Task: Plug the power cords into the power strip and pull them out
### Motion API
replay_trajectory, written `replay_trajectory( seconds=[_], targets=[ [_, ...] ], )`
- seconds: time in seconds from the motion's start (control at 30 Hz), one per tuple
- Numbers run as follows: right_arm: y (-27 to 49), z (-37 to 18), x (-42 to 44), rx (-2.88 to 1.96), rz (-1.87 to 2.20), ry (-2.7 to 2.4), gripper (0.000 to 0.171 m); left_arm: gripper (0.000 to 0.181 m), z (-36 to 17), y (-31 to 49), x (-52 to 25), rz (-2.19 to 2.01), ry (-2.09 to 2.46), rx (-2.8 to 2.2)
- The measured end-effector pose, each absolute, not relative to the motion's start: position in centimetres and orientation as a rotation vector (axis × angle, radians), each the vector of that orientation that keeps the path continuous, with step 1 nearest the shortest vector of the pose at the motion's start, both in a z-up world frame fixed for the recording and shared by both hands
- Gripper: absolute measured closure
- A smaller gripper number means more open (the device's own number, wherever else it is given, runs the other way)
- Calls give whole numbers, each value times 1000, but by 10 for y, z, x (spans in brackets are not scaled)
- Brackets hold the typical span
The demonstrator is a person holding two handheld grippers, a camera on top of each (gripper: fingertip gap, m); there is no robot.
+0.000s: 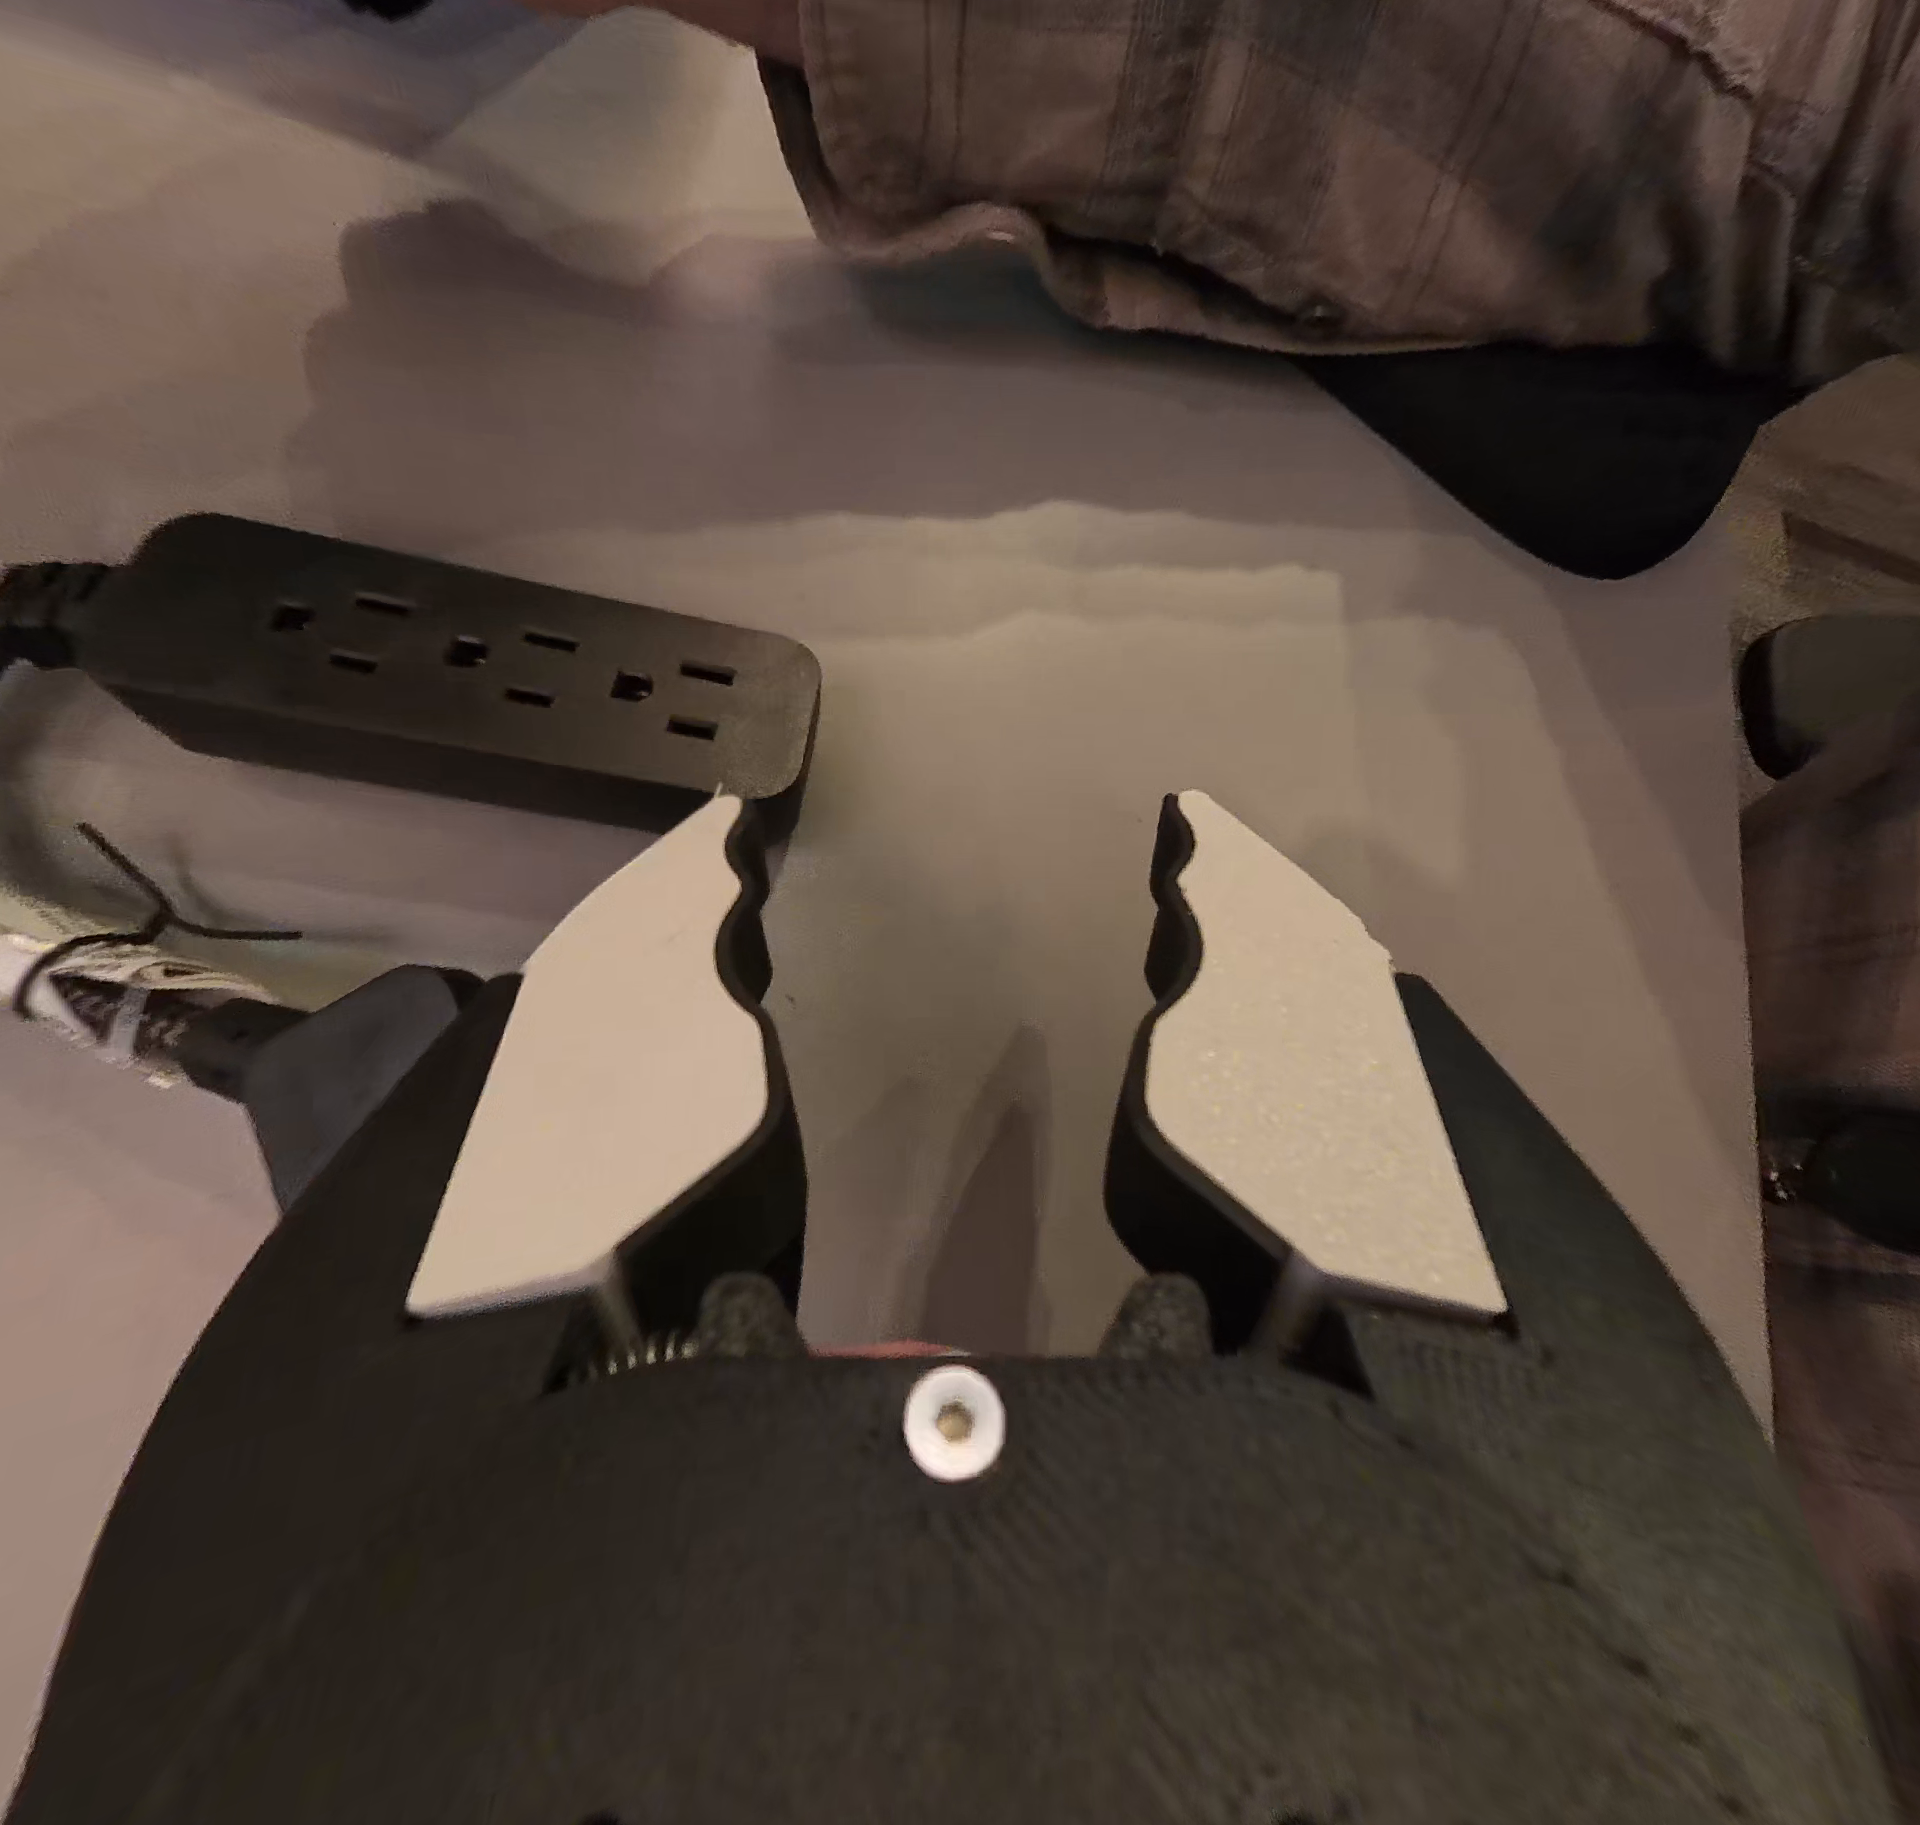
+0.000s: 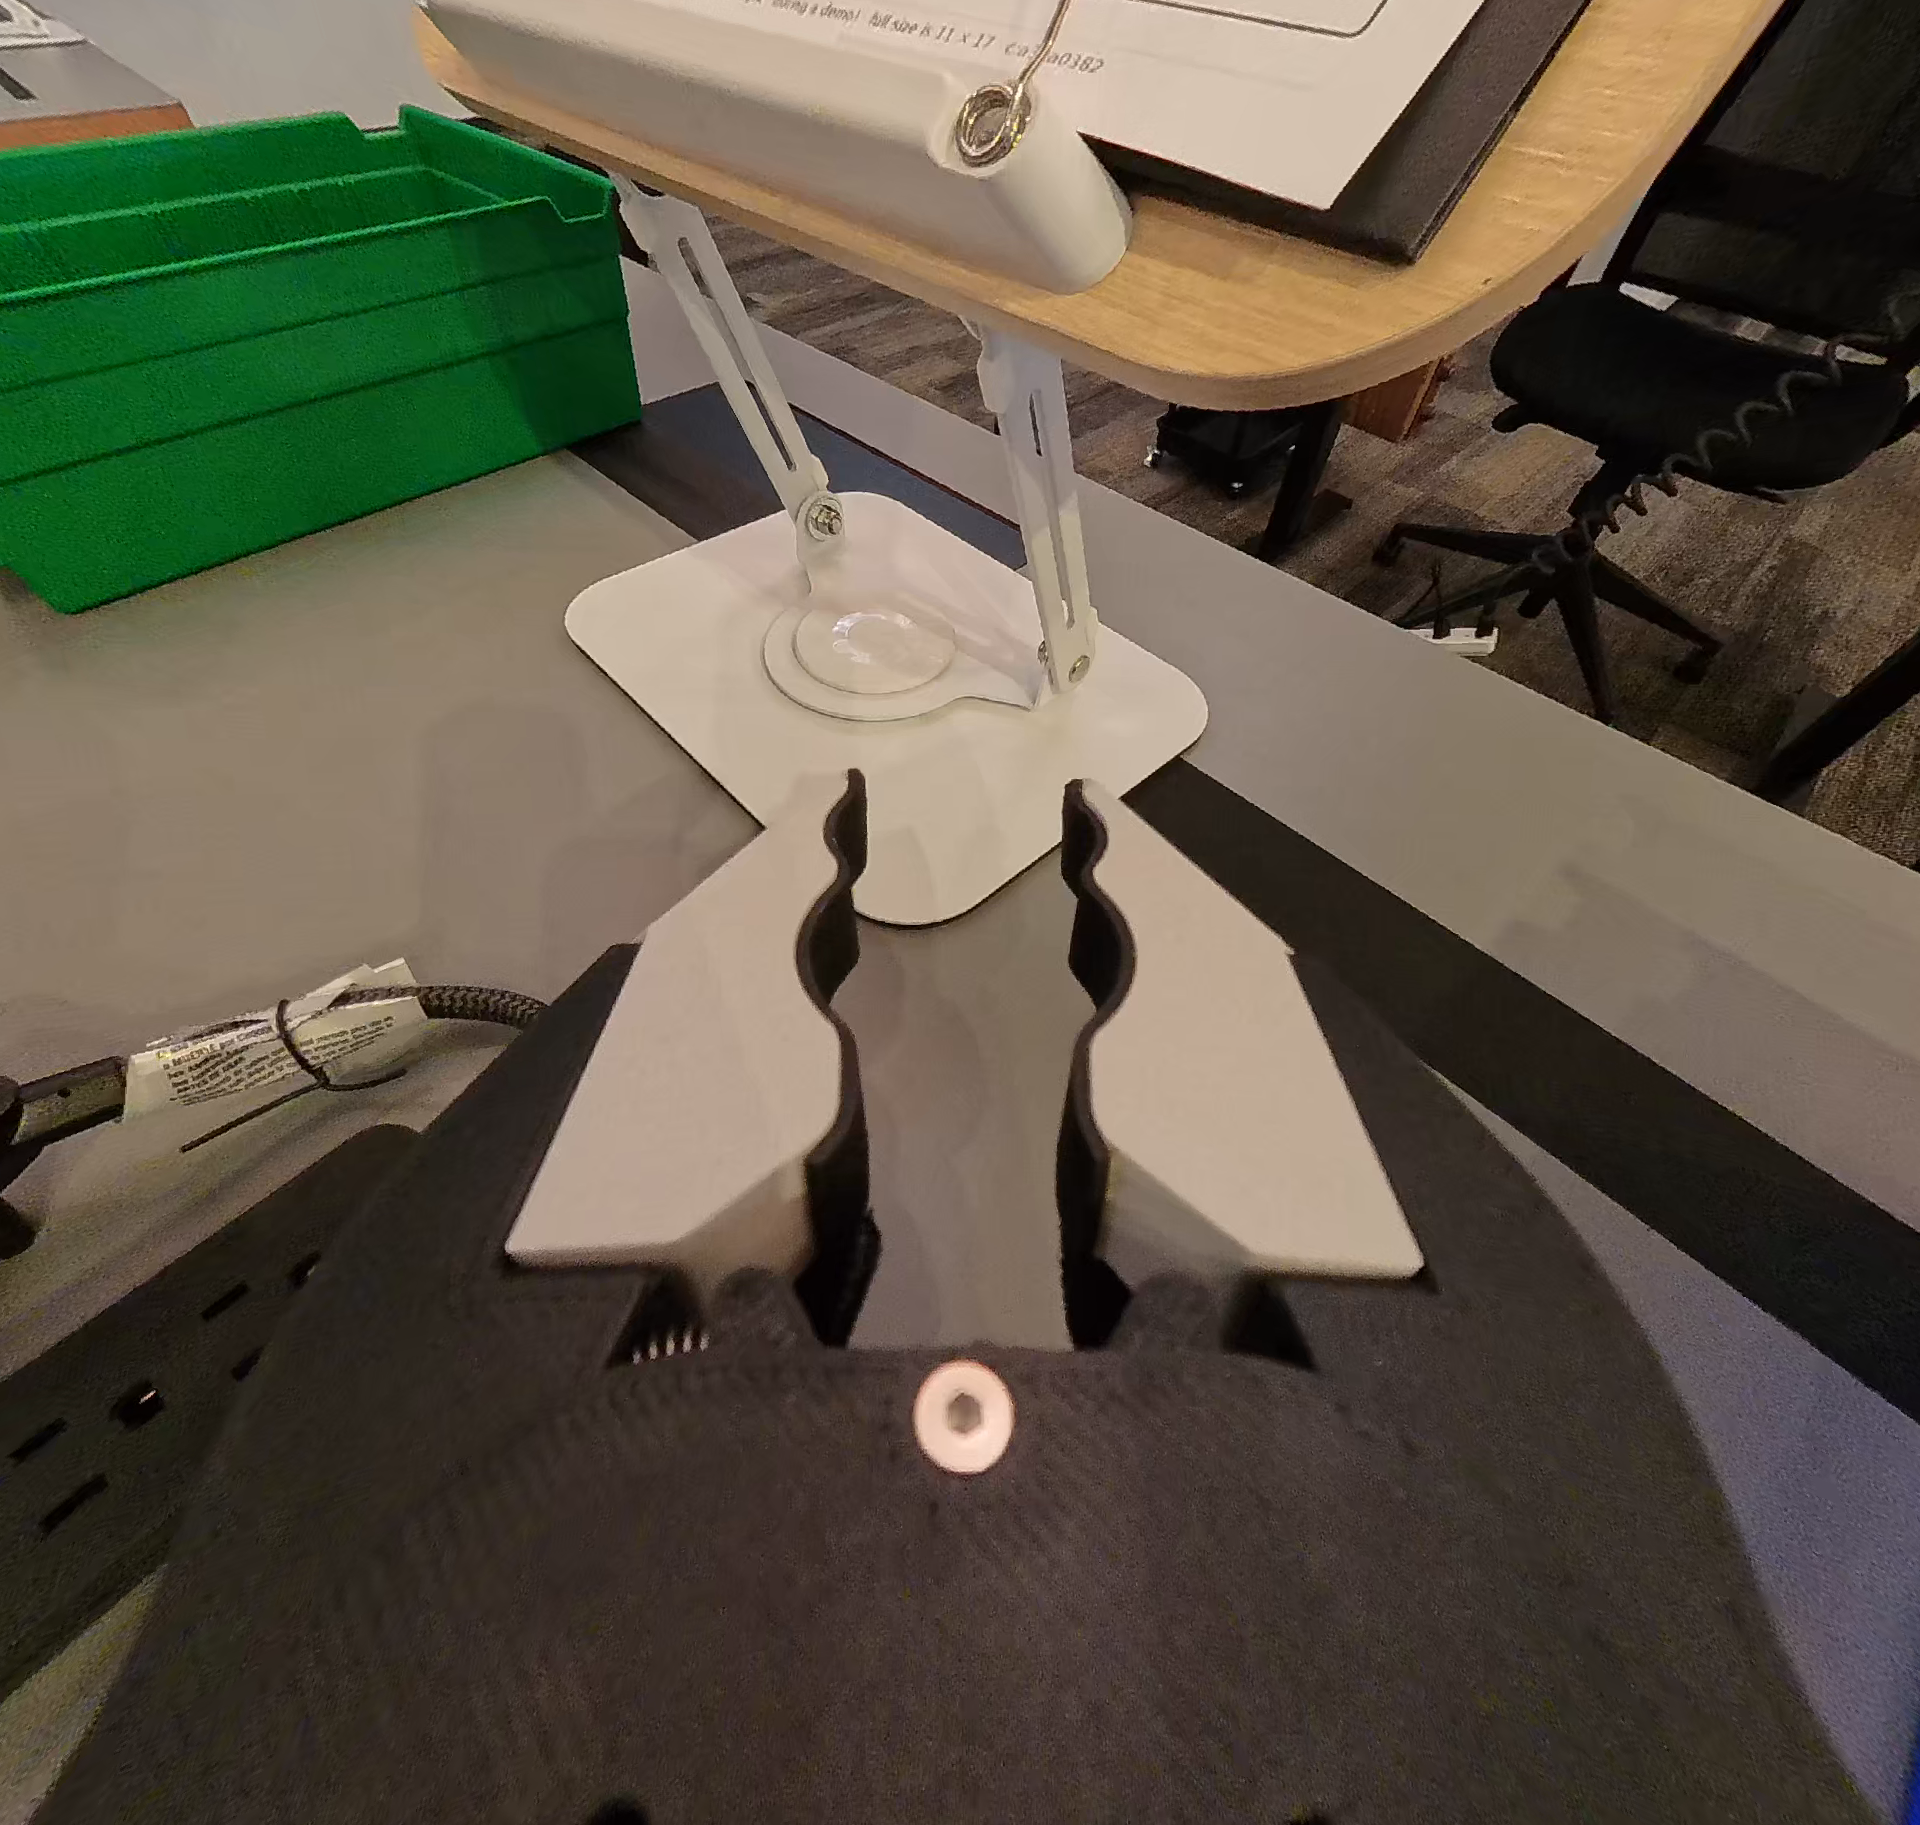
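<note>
Left tongs (image 1: 961, 809) hover released beside the power strip (image 1: 457, 674); right tongs (image 2: 961, 788), released, face a stand (image 2: 894, 663).

Print in two places, both in my right wrist view

A white printed sheet (image 2: 1195, 19) clipped on the tilted wooden stand (image 2: 1299, 310) ahead of me carries black lines and a red block inside a rounded frame — readable print. A small white tag (image 2: 275, 1043) tied round the braided power cord (image 2: 457, 998) bears tiny print — too small to read. My left wrist view shows no writing.
</note>
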State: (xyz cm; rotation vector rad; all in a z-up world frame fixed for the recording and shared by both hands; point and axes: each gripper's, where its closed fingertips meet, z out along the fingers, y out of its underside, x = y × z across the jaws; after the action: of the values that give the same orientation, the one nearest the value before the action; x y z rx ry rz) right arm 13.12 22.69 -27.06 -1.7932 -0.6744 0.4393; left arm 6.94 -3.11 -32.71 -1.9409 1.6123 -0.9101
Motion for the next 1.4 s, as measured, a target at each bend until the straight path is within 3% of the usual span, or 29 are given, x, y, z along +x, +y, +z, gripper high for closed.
replay_trajectory(
  seconds=[0.37, 0.57, 0.83, 1.2, 1.4],
  targets=[
    [227, -272, 131, -1793, 439, -677, 135, 119, -260, 36, 39, -606, 1496, -1757],
    [228, -274, 132, -1798, 440, -678, 135, 145, -216, 82, 36, -366, 1499, -1607],
    [229, -278, 133, -1806, 439, -680, 135, 155, -171, 128, 33, -189, 1396, -1469],
    [229, -282, 132, -1814, 436, -691, 135, 152, -172, 161, -6, -101, 1290, -1532],
    [228, -284, 130, -1817, 435, -698, 135, 135, -160, 176, -31, -62, 1196, -1539]
  ],
)
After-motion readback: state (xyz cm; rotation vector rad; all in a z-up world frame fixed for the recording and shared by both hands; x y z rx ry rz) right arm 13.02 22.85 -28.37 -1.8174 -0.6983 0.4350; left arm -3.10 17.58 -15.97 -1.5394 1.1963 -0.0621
